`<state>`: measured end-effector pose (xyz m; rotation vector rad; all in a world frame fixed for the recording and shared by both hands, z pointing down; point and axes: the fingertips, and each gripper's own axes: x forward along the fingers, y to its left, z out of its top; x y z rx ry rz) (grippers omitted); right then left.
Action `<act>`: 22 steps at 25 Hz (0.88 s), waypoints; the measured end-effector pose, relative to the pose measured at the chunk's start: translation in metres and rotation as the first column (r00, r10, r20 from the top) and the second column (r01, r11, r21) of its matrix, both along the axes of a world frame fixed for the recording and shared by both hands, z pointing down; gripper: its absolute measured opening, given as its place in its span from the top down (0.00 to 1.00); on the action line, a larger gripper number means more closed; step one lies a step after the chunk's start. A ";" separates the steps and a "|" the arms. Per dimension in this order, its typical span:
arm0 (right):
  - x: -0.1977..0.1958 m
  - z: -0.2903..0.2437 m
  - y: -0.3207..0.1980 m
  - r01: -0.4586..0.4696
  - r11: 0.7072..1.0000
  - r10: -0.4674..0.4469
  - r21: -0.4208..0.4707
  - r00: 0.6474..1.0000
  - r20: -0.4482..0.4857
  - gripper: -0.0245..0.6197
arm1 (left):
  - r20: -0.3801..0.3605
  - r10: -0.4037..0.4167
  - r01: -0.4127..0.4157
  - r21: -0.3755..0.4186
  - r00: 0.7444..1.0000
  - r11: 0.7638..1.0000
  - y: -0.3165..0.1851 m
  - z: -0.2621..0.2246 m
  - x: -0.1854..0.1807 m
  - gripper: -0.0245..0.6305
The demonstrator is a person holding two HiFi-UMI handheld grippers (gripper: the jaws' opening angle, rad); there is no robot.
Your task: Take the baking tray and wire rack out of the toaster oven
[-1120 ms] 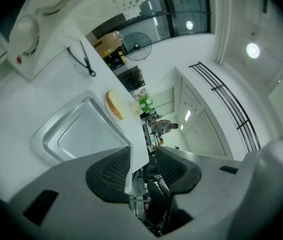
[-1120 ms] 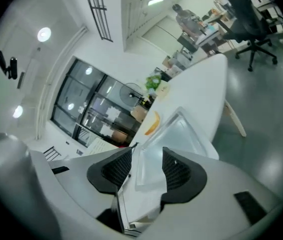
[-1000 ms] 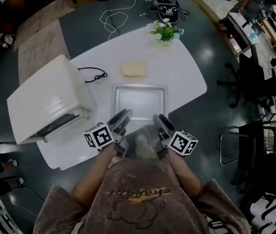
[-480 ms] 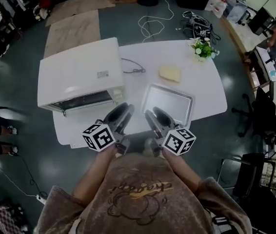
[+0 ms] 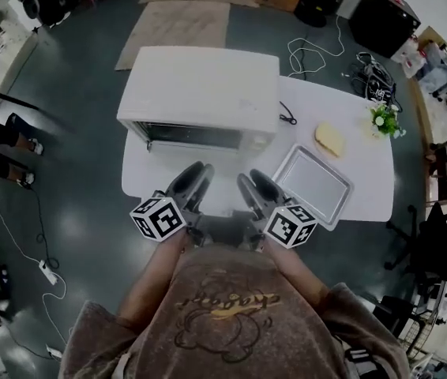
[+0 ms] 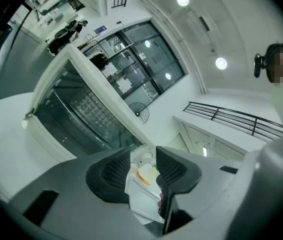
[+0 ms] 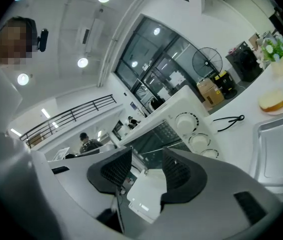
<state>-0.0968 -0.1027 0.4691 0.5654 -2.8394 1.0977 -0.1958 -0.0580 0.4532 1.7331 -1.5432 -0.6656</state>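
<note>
The white toaster oven (image 5: 200, 89) stands at the table's far left, its glass front (image 5: 190, 135) facing me. Through that glass the wire rack (image 6: 84, 115) shows inside. The silver baking tray (image 5: 312, 182) lies bare on the white table (image 5: 366, 176), right of the oven. My left gripper (image 5: 198, 172) hovers just before the oven front, open, with nothing between its pads. My right gripper (image 5: 251, 181) hangs beside it, below the oven's knobs (image 7: 190, 129), also open and holding nothing. The tray's rim (image 7: 276, 149) appears at the right of the right gripper view.
A slice of bread (image 5: 329, 139) and a small potted plant (image 5: 385, 119) sit beyond the tray. A black cable (image 5: 288, 118) lies by the oven's right side. Chairs, boxes and cords surround the table on the dark floor.
Both grippers have swung left from in front of the tray to in front of the oven. The view turned with them, so the tray now lies to the right. Jaws unchanged.
</note>
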 end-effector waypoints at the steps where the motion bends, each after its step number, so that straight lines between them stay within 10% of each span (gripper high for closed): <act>1: -0.009 -0.001 0.005 0.010 1.000 -0.009 -0.010 1.000 0.007 0.71 | -0.005 -0.024 0.024 -0.002 1.000 1.000 0.007 0.000 -0.010 0.75; 16: -0.103 0.045 -0.021 -0.109 0.965 0.159 -0.237 0.965 0.206 0.71 | -0.137 -0.254 0.247 -0.064 0.957 0.967 0.013 0.077 -0.142 0.75; 22: -0.114 0.084 -0.050 -0.257 0.910 0.323 -0.327 0.931 0.168 0.71 | -0.204 -0.289 0.285 -0.050 0.935 0.957 -0.020 0.098 -0.175 0.75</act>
